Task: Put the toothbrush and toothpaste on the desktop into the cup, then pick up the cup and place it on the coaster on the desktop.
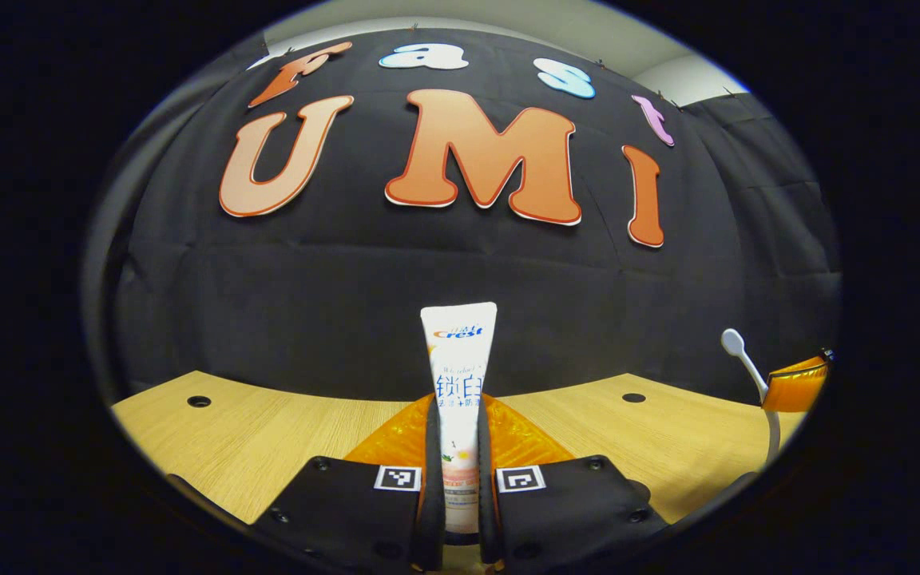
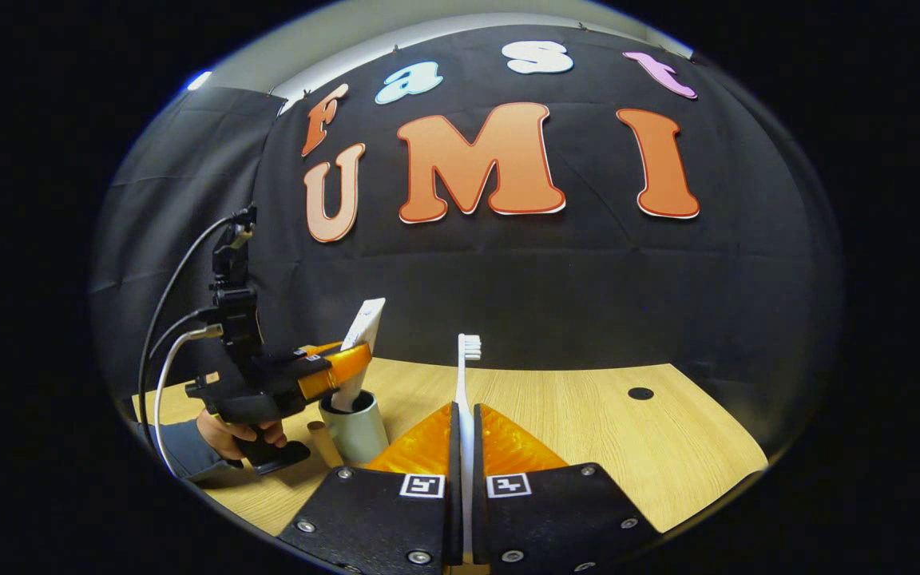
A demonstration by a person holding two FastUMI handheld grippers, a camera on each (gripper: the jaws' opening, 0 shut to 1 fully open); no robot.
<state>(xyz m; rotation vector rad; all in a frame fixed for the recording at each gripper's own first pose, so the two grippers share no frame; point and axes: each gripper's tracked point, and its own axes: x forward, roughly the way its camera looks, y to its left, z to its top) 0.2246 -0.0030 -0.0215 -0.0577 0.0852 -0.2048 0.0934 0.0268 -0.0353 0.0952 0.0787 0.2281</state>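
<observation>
Now the left gripper (image 1: 458,455) squeezes the toothpaste (image 1: 458,375) upright between both fingers, tube end just above the cup (image 2: 354,427), with a hand (image 2: 238,435) holding it low by the desktop (image 2: 612,431). Nearby, the right gripper (image 2: 465,447) pinches the toothbrush (image 2: 466,383) upright, bristles on top.

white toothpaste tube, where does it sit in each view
Left gripper view: white toothpaste tube stands upright at bottom centre, clamped in the left gripper.
Right gripper view: tube at middle left, tilted, lower end in the pale cup.
Shared landmark: light wooden desktop.
</observation>
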